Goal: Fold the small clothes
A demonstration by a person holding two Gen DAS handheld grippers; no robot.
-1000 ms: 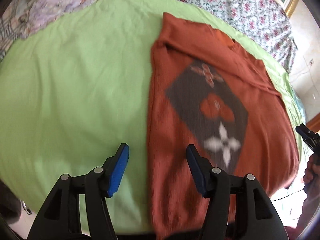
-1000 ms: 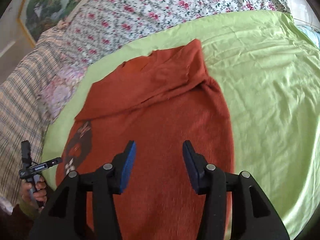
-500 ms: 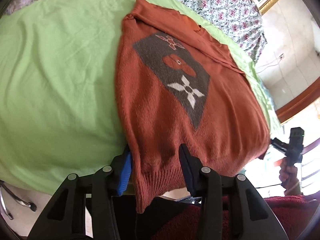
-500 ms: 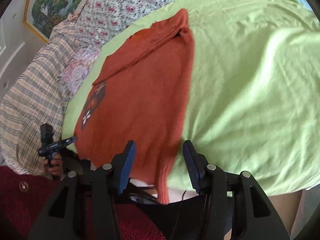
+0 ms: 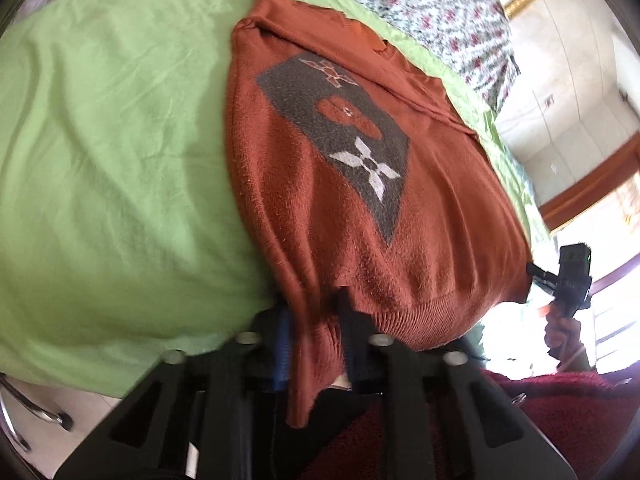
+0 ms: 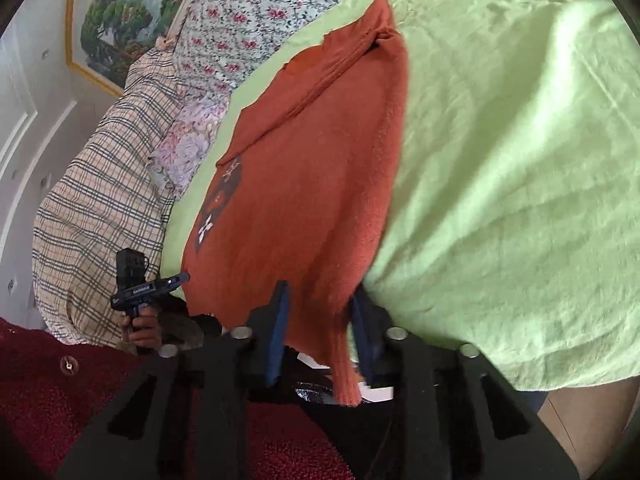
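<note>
A rust-orange knit sweater (image 5: 360, 184) with a dark diamond patch lies on a green sheet (image 5: 112, 152), sleeves folded in, its hem hanging over the near bed edge. My left gripper (image 5: 314, 320) is closed on the hem's left corner, the fabric bunched between the jaws. In the right wrist view the same sweater (image 6: 320, 184) lies on the sheet (image 6: 512, 168). My right gripper (image 6: 320, 312) has its jaws around the hem's right corner, narrowed onto the cloth. Each gripper shows in the other's view, the right (image 5: 568, 276) and the left (image 6: 140, 284).
Floral bedding (image 5: 420, 4) and a plaid blanket (image 6: 96, 216) lie beyond the sheet. A framed painting (image 6: 120, 20) hangs on the wall. The person's dark red garment (image 6: 60, 400) fills the foreground. A chair leg (image 5: 24, 416) stands on the floor at left.
Both grippers dropped from above the sweater to the near bed edge and closed around the hem corners. The left jaws narrowed a lot, the right jaws a little.
</note>
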